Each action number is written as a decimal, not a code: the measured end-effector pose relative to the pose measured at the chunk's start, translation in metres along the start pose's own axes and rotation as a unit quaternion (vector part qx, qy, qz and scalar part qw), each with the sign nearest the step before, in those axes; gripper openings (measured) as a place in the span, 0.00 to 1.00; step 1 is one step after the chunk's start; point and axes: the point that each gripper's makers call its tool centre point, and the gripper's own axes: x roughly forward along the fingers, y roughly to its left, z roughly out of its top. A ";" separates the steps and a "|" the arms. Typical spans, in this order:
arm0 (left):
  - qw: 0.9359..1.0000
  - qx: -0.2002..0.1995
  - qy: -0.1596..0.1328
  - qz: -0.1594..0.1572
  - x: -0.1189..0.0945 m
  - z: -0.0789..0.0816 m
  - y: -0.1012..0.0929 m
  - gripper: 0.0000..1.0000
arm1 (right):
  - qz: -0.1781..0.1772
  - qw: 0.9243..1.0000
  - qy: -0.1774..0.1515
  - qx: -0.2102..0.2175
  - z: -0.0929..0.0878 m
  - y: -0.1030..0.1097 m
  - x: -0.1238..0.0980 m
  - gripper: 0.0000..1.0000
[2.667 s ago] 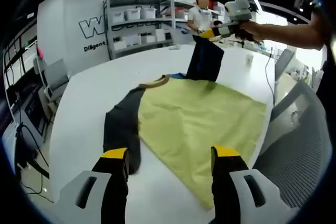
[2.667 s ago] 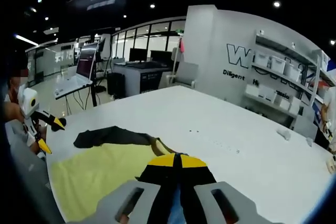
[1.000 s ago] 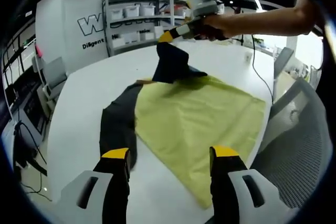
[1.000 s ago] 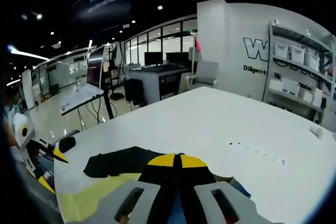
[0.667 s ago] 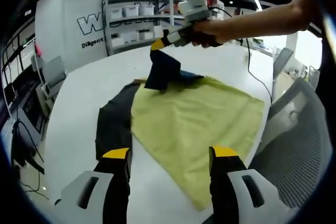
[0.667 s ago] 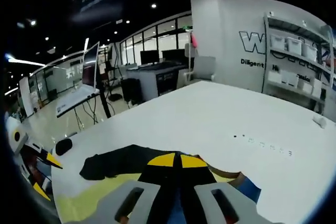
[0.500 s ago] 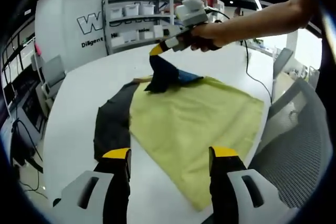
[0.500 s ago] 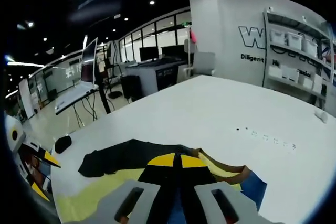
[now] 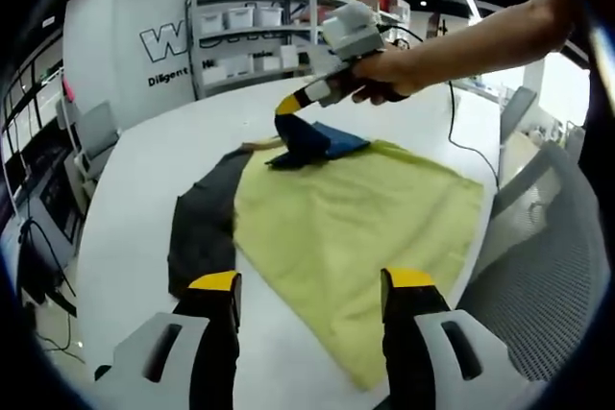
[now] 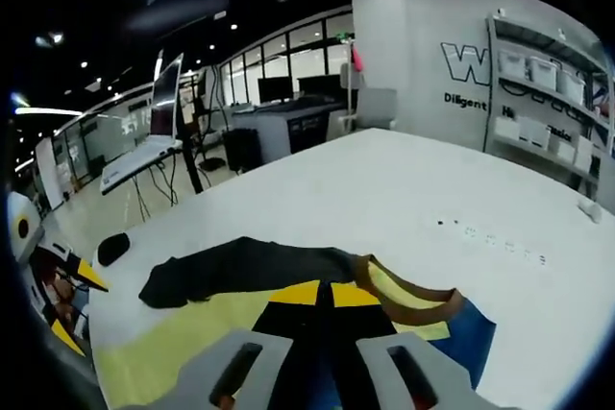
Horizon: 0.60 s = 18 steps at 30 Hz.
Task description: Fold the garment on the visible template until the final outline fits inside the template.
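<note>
As the right gripper (image 9: pixel 291 103) lowers, fingers pinching garment (image 9: pixel 298 139) onto template (image 9: pixel 356 228), left gripper (image 9: pixel 307 285) fingers wide

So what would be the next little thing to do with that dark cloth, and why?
Probably lower the right tongs a little further and let go. They are shut on the garment, whose pinched part is bunched at the far corner of the yellow-green template. The left tongs are open and free, and a dark sleeve lies beside the template.

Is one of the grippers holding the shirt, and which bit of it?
The right gripper holds the dark garment by a folded-over edge. The left gripper is open, holding nothing.
</note>
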 end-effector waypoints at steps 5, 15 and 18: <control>1.000 0.008 0.000 -0.005 0.006 0.002 -0.002 0.59 | -0.003 1.000 -0.002 -0.025 -0.001 -0.001 -0.015 0.00; 0.999 0.027 0.000 -0.022 0.023 0.009 0.001 0.57 | -0.014 0.999 -0.010 -0.050 -0.012 -0.007 -0.062 0.11; 0.999 0.028 -0.002 -0.029 0.029 0.013 0.003 0.57 | -0.016 0.998 -0.007 -0.058 -0.017 -0.008 -0.072 0.16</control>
